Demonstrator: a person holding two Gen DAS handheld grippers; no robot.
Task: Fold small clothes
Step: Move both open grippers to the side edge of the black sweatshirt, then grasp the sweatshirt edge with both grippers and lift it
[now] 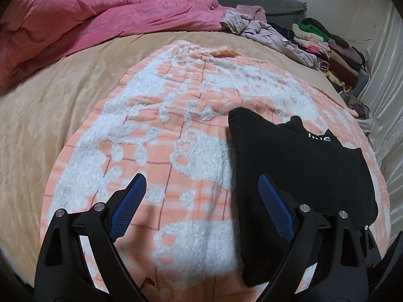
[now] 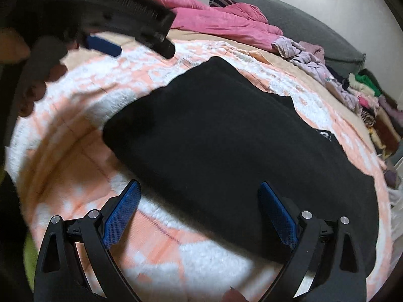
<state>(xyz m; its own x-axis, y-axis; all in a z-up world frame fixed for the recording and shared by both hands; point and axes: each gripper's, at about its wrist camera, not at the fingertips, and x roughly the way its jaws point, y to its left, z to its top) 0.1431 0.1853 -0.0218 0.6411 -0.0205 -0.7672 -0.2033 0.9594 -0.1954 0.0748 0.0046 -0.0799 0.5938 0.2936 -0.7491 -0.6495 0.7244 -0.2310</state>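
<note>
**Both grippers empty over the folded black garment**

Blue-padded left gripper hovers with jaws spread wide, nothing between them, above the orange-and-white blanket. Right gripper is likewise spread and empty. Black garment lies folded on the blanket, under the right gripper, beside the left.

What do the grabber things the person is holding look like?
Both look the same. The left gripper and the right gripper each have two curved black plastic arms with cut-out holes and round silver bolts. The fingers carry flat blue pads with a fine mesh pattern. In the right wrist view, the other gripper's black body shows a ribbed strip. No cables or sleeves are clearly visible.
</note>
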